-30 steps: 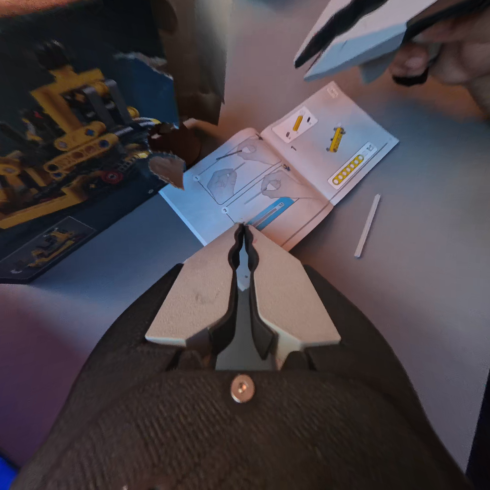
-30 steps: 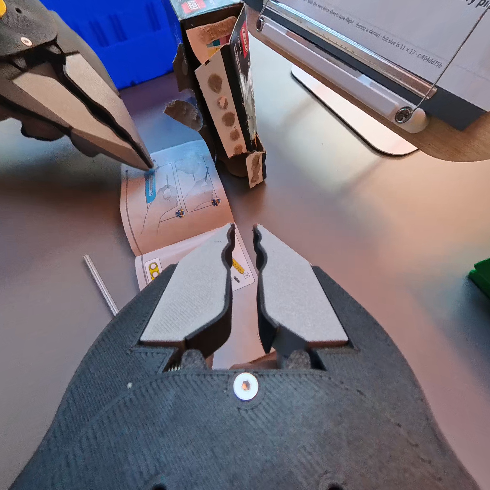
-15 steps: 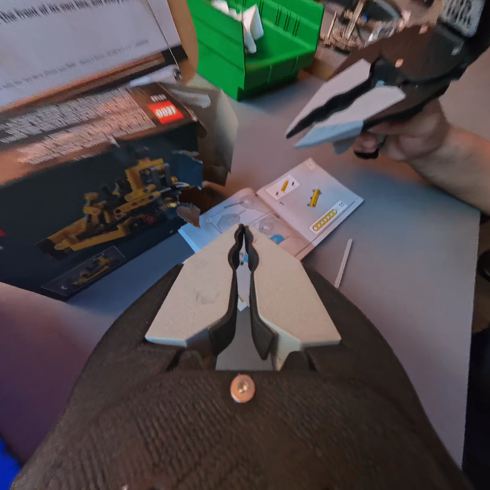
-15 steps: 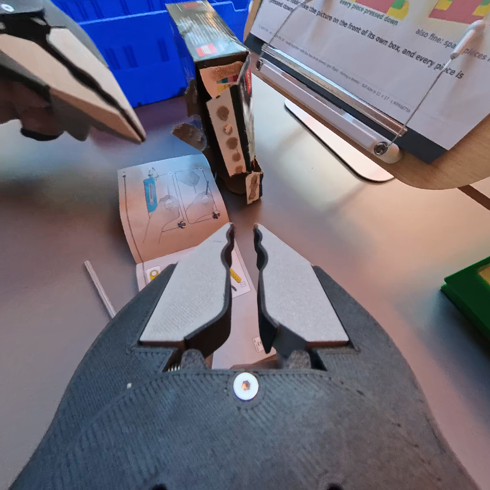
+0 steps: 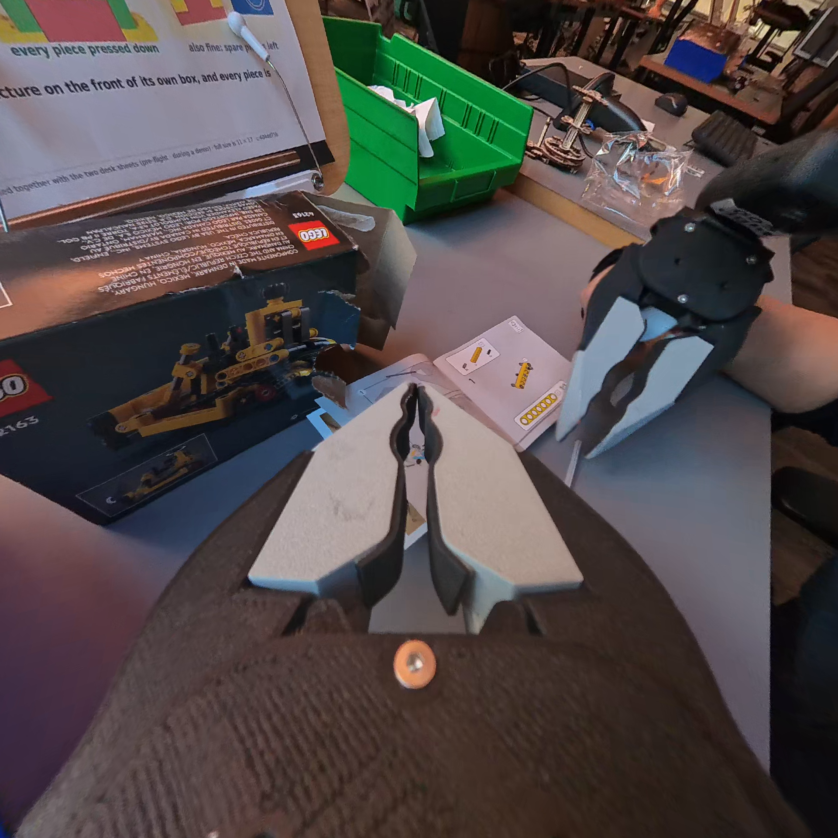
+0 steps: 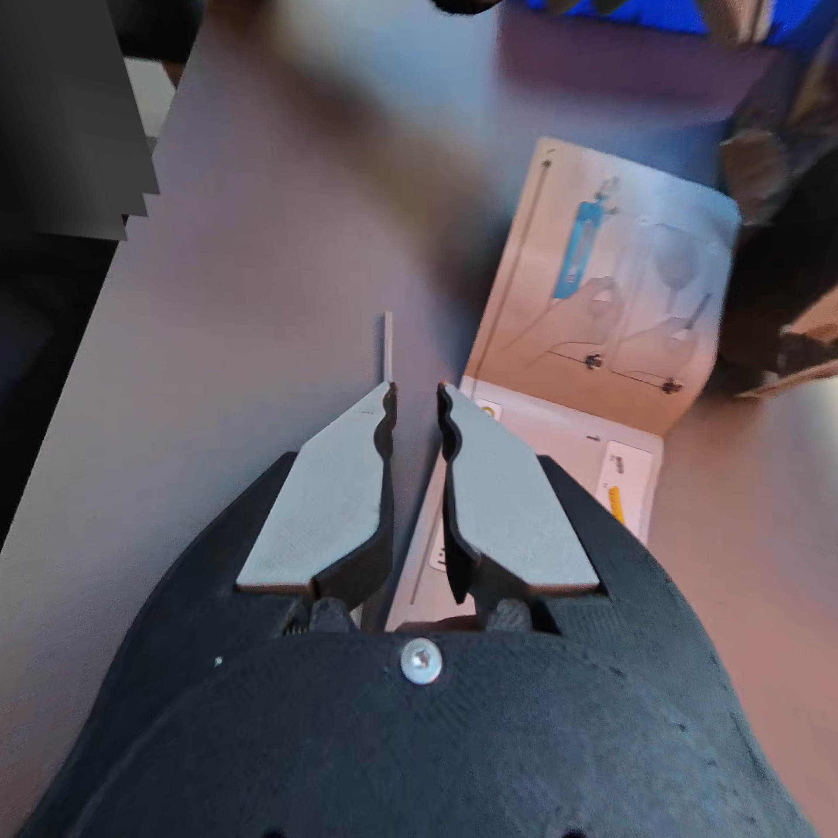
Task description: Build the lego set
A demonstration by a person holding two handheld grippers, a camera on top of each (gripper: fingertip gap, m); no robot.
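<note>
Grey and bare, the surface (image 6: 254,317) carries one loose part in reach: a thin white rod (image 6: 388,347) lying flat at about 11 o'clock from the right gripper (image 6: 415,390). Its near end sits just beyond the tip of the left finger. The right gripper's fingers are parted by a narrow gap and hold nothing. The left gripper (image 5: 416,394) has its fingers nearly together with only a slit between them, also empty, hovering over the open instruction booklet (image 5: 499,372).

The lego set itself is not yet out: the torn box (image 5: 181,362) lies at 9 o'clock of the left gripper, and no loose bricks are visible on the surface.

The likely trouble is the rod. It is slender and lies flat, so fingers closing from above may pinch off-centre and flick it away, or scrape the surface and roll it toward the booklet's edge. It also lines up with one finger, not the gap, so a straight descent would probably land on top of it.

The left wrist view shows what the other cannot: the right gripper from outside, tips down beside the booklet, a green bin (image 5: 431,136) at 12 o'clock and a crumpled clear bag (image 5: 635,172) at 1 o'clock. The right wrist view alone shows the rod's whole length clearly.
</note>
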